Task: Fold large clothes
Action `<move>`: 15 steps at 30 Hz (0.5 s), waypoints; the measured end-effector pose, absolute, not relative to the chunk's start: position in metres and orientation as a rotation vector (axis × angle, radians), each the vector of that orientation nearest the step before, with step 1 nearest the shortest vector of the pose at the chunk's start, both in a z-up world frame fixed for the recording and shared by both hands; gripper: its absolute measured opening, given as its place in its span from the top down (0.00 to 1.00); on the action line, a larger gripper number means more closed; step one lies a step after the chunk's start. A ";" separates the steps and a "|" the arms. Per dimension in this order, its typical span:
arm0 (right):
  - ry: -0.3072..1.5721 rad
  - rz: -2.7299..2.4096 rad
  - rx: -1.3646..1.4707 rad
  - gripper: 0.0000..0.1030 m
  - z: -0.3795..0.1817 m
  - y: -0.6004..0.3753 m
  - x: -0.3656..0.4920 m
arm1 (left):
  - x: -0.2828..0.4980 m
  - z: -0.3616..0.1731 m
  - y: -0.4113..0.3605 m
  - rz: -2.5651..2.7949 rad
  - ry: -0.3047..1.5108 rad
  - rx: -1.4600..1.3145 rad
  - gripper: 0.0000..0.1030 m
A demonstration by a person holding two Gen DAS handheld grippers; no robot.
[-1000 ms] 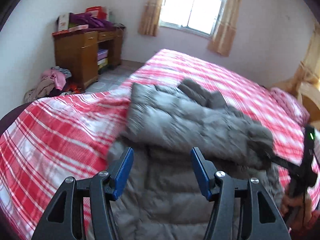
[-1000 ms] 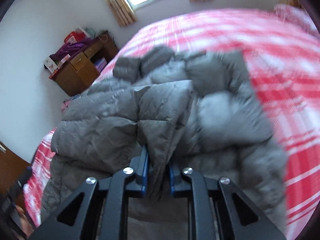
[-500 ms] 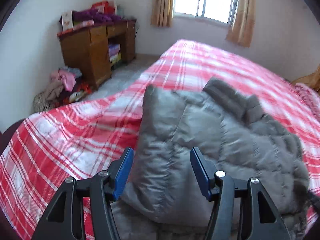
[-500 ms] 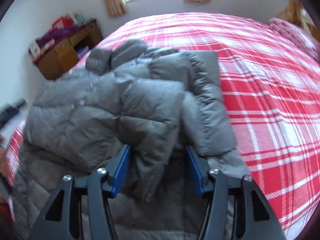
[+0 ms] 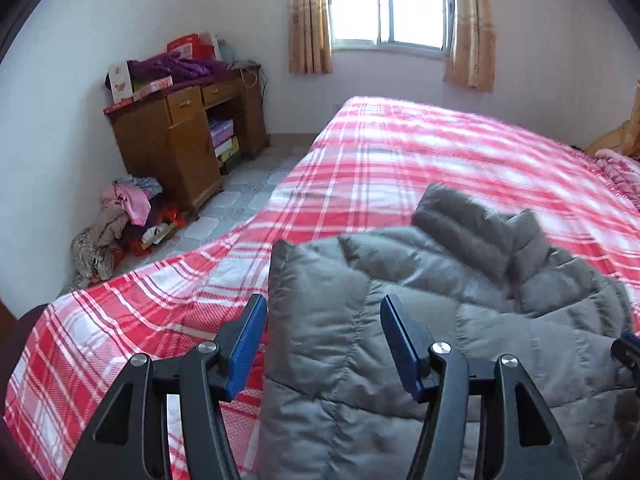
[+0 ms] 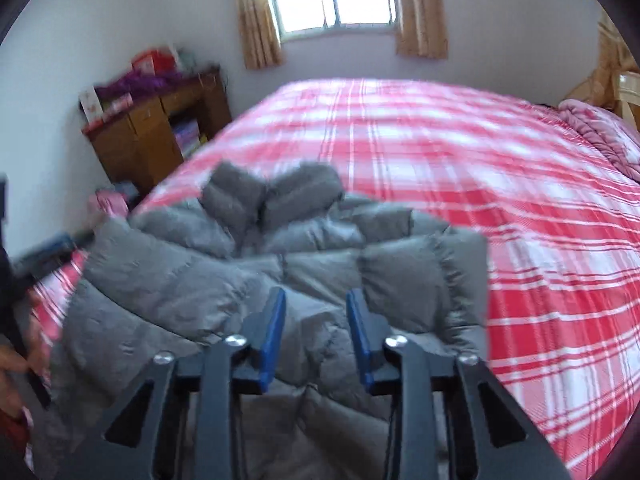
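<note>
Left wrist view puts the grey puffer jacket (image 5: 420,320) at the bed's (image 5: 440,152) near edge, long axis running away from you; your left hand-held gripper (image 5: 320,340) hangs spread over its left fold, your right hand-held gripper (image 6: 316,332) part-spread, empty, above its middle.

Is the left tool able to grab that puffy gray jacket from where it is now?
Probably yes. The left tool is open, and the folded edge of the gray puffer jacket lies on the plaid bedspread right in front of its fingers, with nothing in between.
</note>
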State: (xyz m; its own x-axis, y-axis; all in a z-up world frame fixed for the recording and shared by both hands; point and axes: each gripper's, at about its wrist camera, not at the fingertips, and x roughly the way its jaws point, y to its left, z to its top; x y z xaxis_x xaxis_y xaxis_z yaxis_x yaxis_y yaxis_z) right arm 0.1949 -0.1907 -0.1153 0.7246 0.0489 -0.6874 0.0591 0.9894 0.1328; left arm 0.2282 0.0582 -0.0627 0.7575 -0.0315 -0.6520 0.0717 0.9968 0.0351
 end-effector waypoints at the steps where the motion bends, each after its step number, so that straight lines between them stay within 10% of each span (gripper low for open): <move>1: 0.777 -0.010 0.142 0.72 -0.125 -0.190 0.197 | 0.232 -0.075 0.063 -0.032 0.735 0.051 0.42; 15: 0.820 0.028 0.281 0.75 -0.180 -0.224 0.195 | 0.238 -0.132 0.078 0.041 0.835 -0.009 0.24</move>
State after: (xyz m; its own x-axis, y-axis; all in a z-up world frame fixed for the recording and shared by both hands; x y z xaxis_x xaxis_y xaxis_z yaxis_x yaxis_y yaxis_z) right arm 0.1949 -0.2240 -0.1795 0.6840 0.1325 -0.7174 0.0836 0.9626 0.2576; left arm 0.2380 0.0775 -0.1321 0.6705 0.0324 -0.7412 -0.0399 0.9992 0.0076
